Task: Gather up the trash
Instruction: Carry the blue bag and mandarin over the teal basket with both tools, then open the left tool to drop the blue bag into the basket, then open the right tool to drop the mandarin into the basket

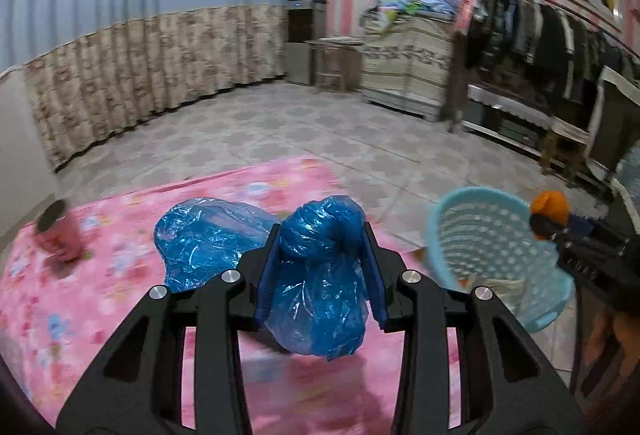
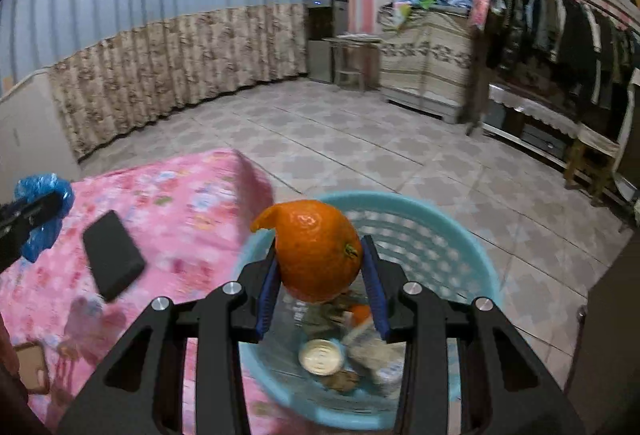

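My left gripper (image 1: pixel 320 235) is shut on a crumpled blue plastic bag (image 1: pixel 320 275) and holds it above the pink blanket (image 1: pixel 100 275). A second blue plastic bag (image 1: pixel 204 239) lies on the blanket just left of it. My right gripper (image 2: pixel 318 255) is shut on an orange peel (image 2: pixel 316 251) and holds it over the light blue basket (image 2: pixel 440 235). The basket (image 1: pixel 480 235) holds a can lid (image 2: pixel 321 357), paper scraps and other trash. In the left wrist view the right gripper with the orange peel (image 1: pixel 550 209) is at the basket's right rim.
A black phone (image 2: pixel 112 255) lies on the blanket left of the basket. A pink cup (image 1: pixel 56 231) stands at the blanket's left edge. Tiled floor (image 2: pixel 360 139) lies beyond, with curtains, a cabinet and a clothes rack (image 2: pixel 560 27) along the walls.
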